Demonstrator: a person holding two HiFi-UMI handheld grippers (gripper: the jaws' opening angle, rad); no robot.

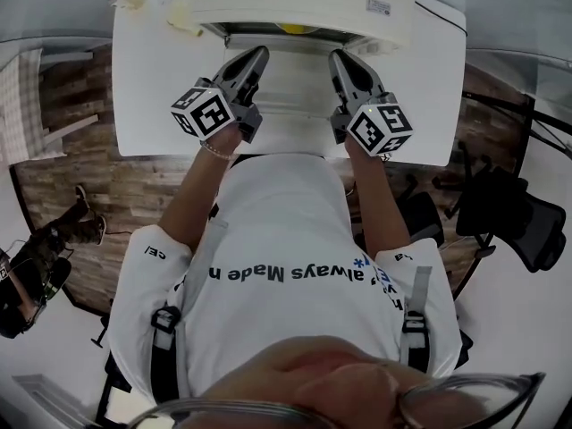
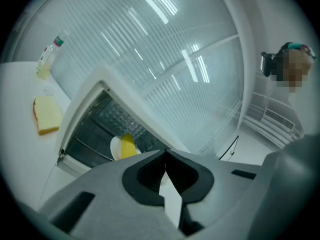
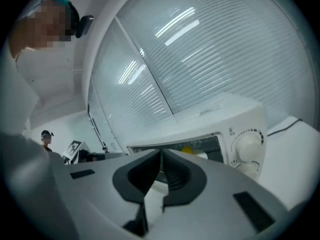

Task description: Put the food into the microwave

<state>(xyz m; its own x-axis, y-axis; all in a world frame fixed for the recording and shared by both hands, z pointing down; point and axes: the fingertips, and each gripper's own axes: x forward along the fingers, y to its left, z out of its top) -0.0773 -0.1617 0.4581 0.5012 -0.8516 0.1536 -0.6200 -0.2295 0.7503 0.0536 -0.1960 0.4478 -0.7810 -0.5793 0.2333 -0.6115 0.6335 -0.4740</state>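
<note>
The white microwave (image 1: 304, 3) stands at the far edge of the white table (image 1: 152, 96) with its door (image 1: 293, 79) folded down toward me. Inside it a yellow piece of food (image 2: 128, 146) lies on a white plate (image 2: 116, 148); the food (image 3: 188, 149) also shows in the right gripper view, and as a yellow sliver (image 1: 295, 29) in the head view. My left gripper (image 1: 259, 54) and right gripper (image 1: 338, 56) point at the opening from either side of the door. Both the left gripper (image 2: 165, 154) and the right gripper (image 3: 161, 153) are shut and hold nothing.
A pale yellow slice (image 2: 46, 115) and a small bottle (image 2: 48, 58) lie on the table left of the microwave. The control dials (image 3: 248, 145) are on its right side. A black chair (image 1: 509, 213) stands at the right, and a person (image 1: 36, 266) is on the floor at the left.
</note>
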